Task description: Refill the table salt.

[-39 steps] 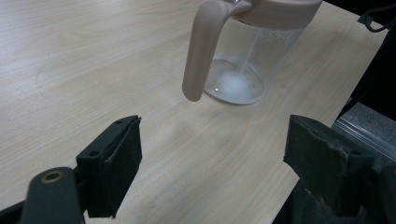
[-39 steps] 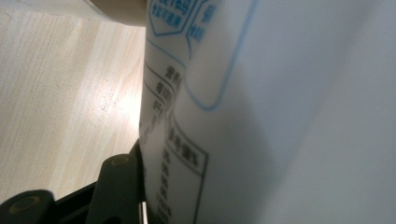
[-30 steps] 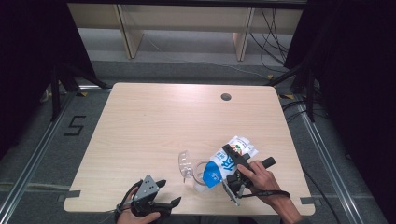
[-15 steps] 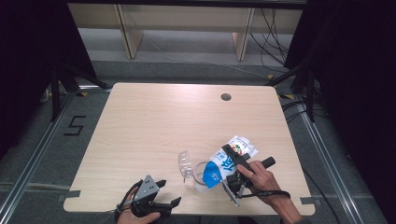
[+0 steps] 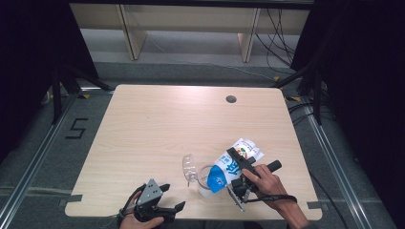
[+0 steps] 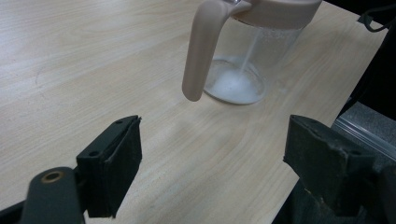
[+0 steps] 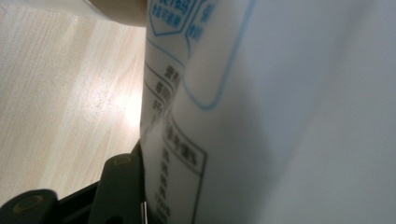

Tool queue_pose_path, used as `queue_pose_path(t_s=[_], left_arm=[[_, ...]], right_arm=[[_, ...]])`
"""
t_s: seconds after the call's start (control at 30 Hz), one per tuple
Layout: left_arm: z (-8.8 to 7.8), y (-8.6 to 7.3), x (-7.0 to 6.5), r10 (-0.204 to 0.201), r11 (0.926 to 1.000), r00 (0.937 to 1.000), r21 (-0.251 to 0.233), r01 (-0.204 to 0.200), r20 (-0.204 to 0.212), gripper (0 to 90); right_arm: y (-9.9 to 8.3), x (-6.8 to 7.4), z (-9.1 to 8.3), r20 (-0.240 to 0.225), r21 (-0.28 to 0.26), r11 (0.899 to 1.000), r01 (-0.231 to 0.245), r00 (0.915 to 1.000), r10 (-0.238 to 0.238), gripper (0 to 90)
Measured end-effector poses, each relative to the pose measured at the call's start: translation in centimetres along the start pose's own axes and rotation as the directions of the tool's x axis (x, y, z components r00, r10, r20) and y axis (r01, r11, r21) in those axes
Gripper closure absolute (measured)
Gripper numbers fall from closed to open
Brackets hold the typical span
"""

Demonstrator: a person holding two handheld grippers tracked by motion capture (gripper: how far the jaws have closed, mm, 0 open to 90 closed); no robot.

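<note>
Beside the clear jug (image 5: 206,179), on the near right part of the tabletop (image 5: 157,129), the right gripper (image 5: 237,167) holds a white-and-blue pouch (image 5: 233,164) tipped mouth-down over the jug's opening; its jaws are clenched on the pouch's soft printed film, which bulges smooth and glossy in the right gripper view. A thin white stream falls inside the jug (image 6: 252,60), and a shallow white heap of powder or grains (image 6: 233,86) lies on its round bottom, so the pouring step looks to be under way, with little in the jug so far. The jug is transparent plastic with a matte, pale pink rim and a curved handle (image 6: 198,51); its hinged clear lid (image 5: 189,167) stands open to the jug's left. The left gripper (image 5: 157,205) rests near the tabletop's front edge, left of the jug, jaws spread wide with nothing between them. Next, the pour probably calls for keeping the pouch's mouth over the opening, then righting it slowly.
</note>
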State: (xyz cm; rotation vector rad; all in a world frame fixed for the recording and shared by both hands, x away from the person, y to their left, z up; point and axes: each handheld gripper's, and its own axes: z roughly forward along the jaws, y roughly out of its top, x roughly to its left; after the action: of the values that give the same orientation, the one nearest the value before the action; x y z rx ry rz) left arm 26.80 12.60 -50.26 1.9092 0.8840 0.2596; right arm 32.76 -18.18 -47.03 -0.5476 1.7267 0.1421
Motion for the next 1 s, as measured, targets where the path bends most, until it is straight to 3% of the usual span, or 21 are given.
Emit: queue_pose_path(t_s=[0.23, 0.27, 0.43, 0.53, 0.63, 0.67, 0.83, 0.87, 0.9, 0.93, 1.0], left_arm=[[-0.01, 0.0, 0.01, 0.001, 1.0, 1.0, 0.001, -0.001, 0.0, 18.4], [0.0, 0.0, 0.01, 0.0, 1.0, 1.0, 0.0, 0.0, 0.0, 18.5], [0.0, 0.01, 0.02, 0.0, 1.0, 1.0, 0.001, 0.0, 0.0, 18.5], [-0.01, 0.0, 0.0, 0.001, 1.0, 1.0, 0.0, -0.001, 0.001, 18.5], [0.01, 0.0, 0.01, -0.002, 1.0, 1.0, 0.0, 0.002, 0.0, 18.5], [0.0, 0.0, 0.0, -0.001, 1.0, 1.0, -0.001, 0.001, 0.0, 18.5], [0.02, -0.01, 0.0, -0.002, 1.0, 1.0, -0.001, 0.002, 0.0, 18.5], [-0.01, -0.02, -0.04, -0.003, 1.0, 1.0, 0.002, 0.003, -0.003, 18.4], [-0.01, 0.03, 0.1, 0.024, 0.9997, 0.9997, 0.002, -0.024, 0.005, 18.5], [0.03, -0.02, -0.03, -0.002, 1.0, 1.0, -0.002, 0.002, -0.003, 18.5], [-0.01, 0.0, 0.04, 0.002, 1.0, 1.0, 0.005, -0.002, -0.001, 18.5]], right_arm=[[0.04, -0.2, -0.02, 0.009, -0.003, 1.0, 0.031, 0.9995, -0.031, 48.8], [-0.01, 0.01, -0.05, 0.0, 0.005, 1.0, 0.002, 1.0, -0.002, 48.9], [-0.12, -0.04, -0.11, -0.005, 0.015, 1.0, 0.017, 0.9998, -0.017, 49.1], [-0.08, 0.15, -0.17, 0.002, 0.026, 1.0, -0.012, 0.9999, 0.012, 49.1], [-0.09, 0.15, -0.21, 0.002, 0.028, 1.0, -0.012, 0.9999, 0.012, 49.1], [-0.06, -0.04, -0.17, 0.008, 0.018, 1.0, 0.014, 0.9999, -0.015, 49.1], [-0.06, -0.38, 0.0, 0.019, -0.007, 0.999, 0.052, 0.9985, -0.052, 49.2], [-0.07, -0.33, -0.04, 0.016, -0.003, 0.999, 0.047, 0.9988, -0.047, 49.2], [-0.09, -0.24, -0.15, 0.012, 0.011, 0.999, 0.035, 0.9993, -0.035, 49.2], [-0.14, -0.06, -0.19, 0.004, 0.021, 1.0, 0.013, 0.9999, -0.013, 49.3], [-0.17, -0.25, -0.09, 0.007, 0.012, 0.999, 0.035, 0.9993, -0.035, 49.3]])
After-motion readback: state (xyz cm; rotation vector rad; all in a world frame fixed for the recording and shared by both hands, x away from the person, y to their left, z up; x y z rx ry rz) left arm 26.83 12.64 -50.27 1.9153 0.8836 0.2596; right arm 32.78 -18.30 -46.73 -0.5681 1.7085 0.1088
